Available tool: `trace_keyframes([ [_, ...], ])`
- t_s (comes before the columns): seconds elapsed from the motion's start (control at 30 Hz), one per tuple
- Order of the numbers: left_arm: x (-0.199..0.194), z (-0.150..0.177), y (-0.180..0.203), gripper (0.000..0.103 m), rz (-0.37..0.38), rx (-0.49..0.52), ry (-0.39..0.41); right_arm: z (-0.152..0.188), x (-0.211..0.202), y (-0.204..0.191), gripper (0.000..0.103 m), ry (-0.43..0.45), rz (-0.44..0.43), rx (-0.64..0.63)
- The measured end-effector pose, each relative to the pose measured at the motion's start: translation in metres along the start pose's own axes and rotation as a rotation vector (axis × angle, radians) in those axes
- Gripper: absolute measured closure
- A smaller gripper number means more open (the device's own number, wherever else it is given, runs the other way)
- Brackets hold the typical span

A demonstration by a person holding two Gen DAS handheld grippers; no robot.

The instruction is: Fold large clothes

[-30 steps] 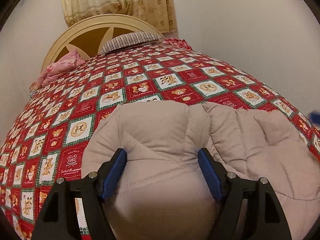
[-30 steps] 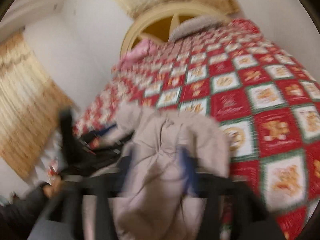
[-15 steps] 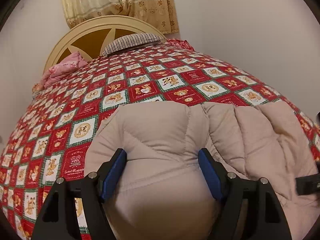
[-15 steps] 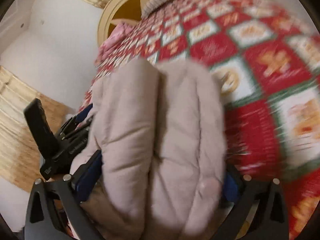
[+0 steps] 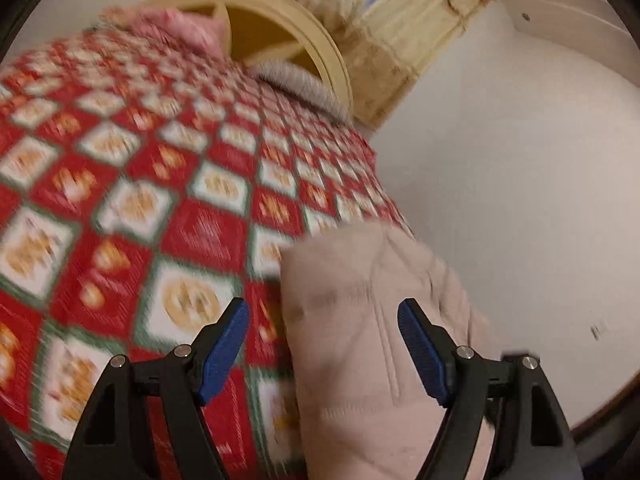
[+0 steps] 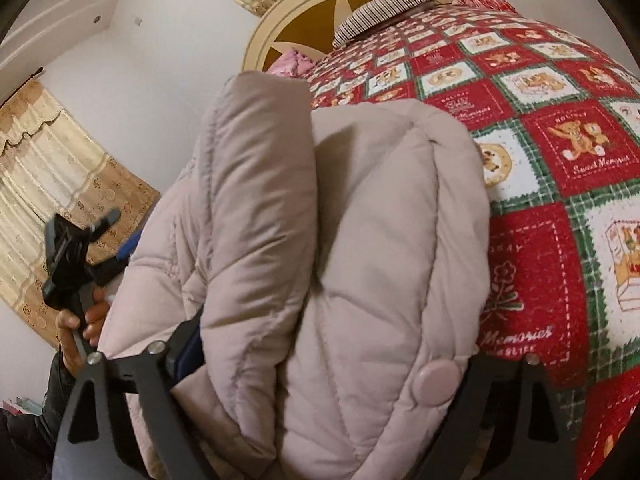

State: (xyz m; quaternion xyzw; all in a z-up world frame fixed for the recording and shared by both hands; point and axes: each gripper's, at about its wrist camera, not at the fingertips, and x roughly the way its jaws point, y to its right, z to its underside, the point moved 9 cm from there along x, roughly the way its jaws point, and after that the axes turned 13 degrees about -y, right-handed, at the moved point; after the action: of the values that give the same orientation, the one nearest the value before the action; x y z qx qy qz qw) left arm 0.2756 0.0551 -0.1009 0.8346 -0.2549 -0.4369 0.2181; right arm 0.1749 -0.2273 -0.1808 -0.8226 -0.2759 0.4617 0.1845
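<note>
One puffy jacket, two tongs, on the quilted bed.

Our left tongs [image 5: 323, 322] stand wide, with the beige jacket [image 5: 372, 320] lying loose between the blue pads [image 5: 224, 344]. Our right tongs [image 6: 320, 360] are spread around a thick bunched fold of the jacket [image 6: 340, 240]; we cannot tell whether they pinch it. The one jacket sits at the near edge of the red quilt [image 6: 560, 160], and two pillows lie by the headboard [image 6: 304, 20].

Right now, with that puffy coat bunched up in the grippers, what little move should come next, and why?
Probably lower the right gripper toward the quilt. The beige jacket fills its fingers in a thick bundle, while the left gripper is open with only an edge between its fingers.
</note>
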Motion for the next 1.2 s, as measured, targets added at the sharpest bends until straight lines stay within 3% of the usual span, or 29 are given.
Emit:
trace_keyframes([
  [0.1, 0.046, 0.028, 0.012, 0.026, 0.011, 0.033, -0.111, 0.007, 0.000, -0.010, 0.020, 0.016, -0.007, -0.005],
  [0.13, 0.061, 0.038, 0.019, 0.025, 0.050, 0.016, -0.135, 0.010, -0.002, -0.011, 0.020, 0.020, -0.008, -0.005],
  [0.2, 0.072, 0.046, 0.023, 0.012, 0.077, -0.026, -0.109, 0.013, -0.004, -0.011, 0.021, 0.027, -0.009, 0.000],
  [0.37, 0.086, 0.045, 0.026, 0.011, 0.049, -0.035, -0.178, 0.011, 0.001, -0.007, 0.018, 0.011, -0.034, 0.024],
  [0.5, 0.084, 0.044, 0.036, 0.016, -0.026, 0.030, -0.145, 0.011, 0.002, -0.007, 0.020, 0.006, -0.021, 0.034],
  [0.63, 0.074, 0.044, 0.040, 0.030, -0.062, 0.066, -0.134, 0.013, -0.003, -0.016, 0.035, 0.002, 0.009, 0.046],
  [0.8, 0.059, 0.049, 0.058, 0.033, -0.142, 0.141, -0.108, 0.022, -0.018, -0.037, 0.051, 0.017, 0.094, 0.005],
  [1.2, 0.028, 0.063, 0.104, 0.033, -0.202, 0.270, -0.063, 0.057, -0.065, -0.070, 0.057, 0.110, 0.017, 0.048],
])
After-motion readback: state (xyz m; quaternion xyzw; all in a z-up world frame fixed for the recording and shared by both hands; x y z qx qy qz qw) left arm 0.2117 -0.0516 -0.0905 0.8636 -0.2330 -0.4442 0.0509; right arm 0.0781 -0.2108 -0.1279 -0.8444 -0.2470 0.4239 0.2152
